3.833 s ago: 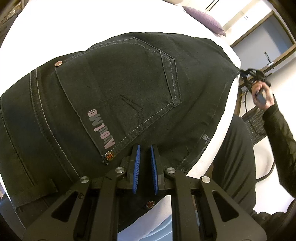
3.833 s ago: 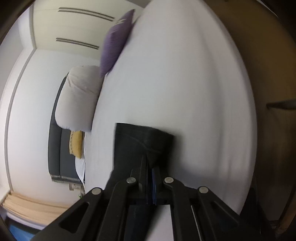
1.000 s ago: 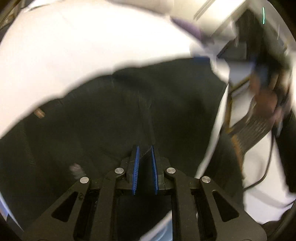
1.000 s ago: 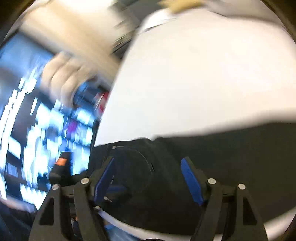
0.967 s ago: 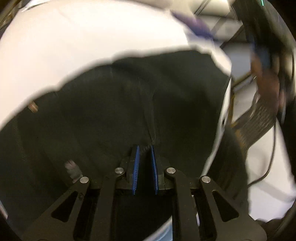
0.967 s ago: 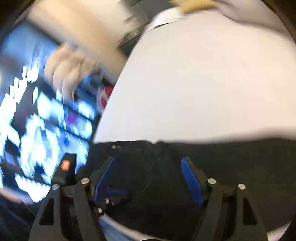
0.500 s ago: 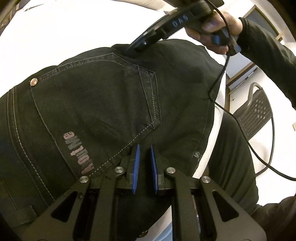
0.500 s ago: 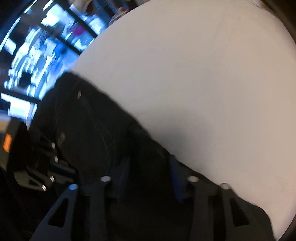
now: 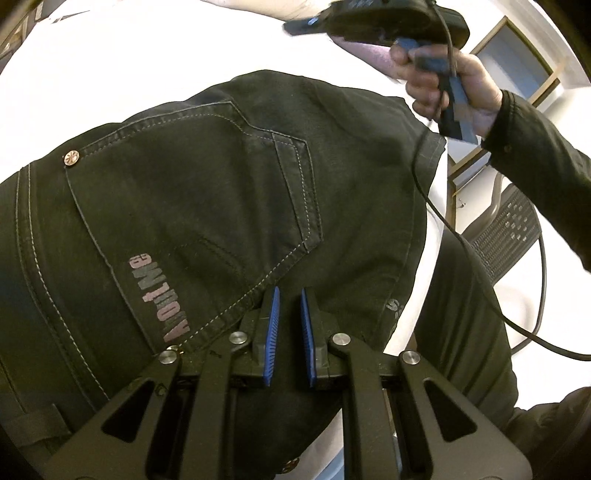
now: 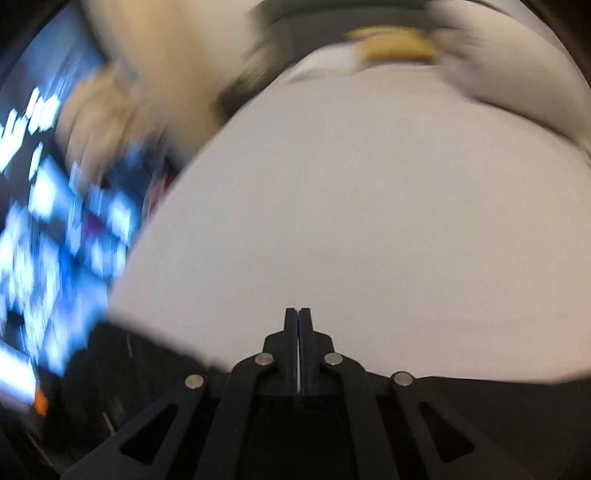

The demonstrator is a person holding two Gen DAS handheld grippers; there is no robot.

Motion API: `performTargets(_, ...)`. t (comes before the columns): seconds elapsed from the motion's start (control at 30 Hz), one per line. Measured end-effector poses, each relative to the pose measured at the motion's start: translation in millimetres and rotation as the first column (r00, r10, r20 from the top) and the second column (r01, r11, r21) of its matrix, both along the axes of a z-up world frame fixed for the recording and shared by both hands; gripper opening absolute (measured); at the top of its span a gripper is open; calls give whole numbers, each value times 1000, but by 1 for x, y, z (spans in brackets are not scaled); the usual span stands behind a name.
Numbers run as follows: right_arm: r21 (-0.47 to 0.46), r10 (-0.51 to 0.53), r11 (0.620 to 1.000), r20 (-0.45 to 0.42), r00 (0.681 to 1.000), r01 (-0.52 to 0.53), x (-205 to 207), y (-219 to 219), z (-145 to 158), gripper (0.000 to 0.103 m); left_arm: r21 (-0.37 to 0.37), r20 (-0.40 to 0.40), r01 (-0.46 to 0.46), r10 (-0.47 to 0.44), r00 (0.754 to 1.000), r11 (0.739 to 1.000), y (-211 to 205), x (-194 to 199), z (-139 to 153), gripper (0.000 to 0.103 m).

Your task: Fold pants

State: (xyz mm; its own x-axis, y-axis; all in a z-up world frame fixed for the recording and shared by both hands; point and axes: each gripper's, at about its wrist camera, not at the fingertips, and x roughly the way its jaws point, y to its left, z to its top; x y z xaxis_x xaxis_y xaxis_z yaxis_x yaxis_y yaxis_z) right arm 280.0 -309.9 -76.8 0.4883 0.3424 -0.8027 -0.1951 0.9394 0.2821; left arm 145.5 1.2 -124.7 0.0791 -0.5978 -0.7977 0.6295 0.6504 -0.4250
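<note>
Black jeans (image 9: 207, 206) lie back pocket up on a white bed sheet (image 9: 129, 55). My left gripper (image 9: 289, 328) sits low on them by the pocket's corner, its blue pads a narrow gap apart with dark denim pinched between. A hand (image 9: 454, 85) holds my right gripper (image 9: 299, 26) in the air beyond the jeans' far edge. In the right wrist view, that gripper (image 10: 298, 314) has its jaws closing until the pads meet with nothing between them. It points at bare sheet (image 10: 351, 221), with the jeans (image 10: 122, 365) under its body.
A black cable (image 9: 443, 221) hangs from the right gripper past the bed's edge. A mesh chair (image 9: 513, 229) stands beside the bed, and a dark trouser leg (image 9: 461, 314) is close to it. Blurred pillows, one yellow (image 10: 395, 44), lie at the bed's far end.
The right gripper stood wide open on the jeans' far part; it has shut empty and lifted off over the sheet. The left gripper has kept its narrow grip.
</note>
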Motion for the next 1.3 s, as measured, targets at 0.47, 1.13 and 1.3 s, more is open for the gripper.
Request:
performTargets(0.47,-80,529,778,-451,719,-623,29,95,-59,23,10,0,4,-4,1000,1000,-1,-1,1,11)
performTargets(1.13,-552,584,613,-166,795,-565,-105,119,-39,2,9,6,-7,7,1000,1000,-1,-3,2,12)
performTargets(1.3,-484,561,648,-219,798,-588,-91,131,-45,2,20,13,-5,5,1000,1000,-3,-5,3,12)
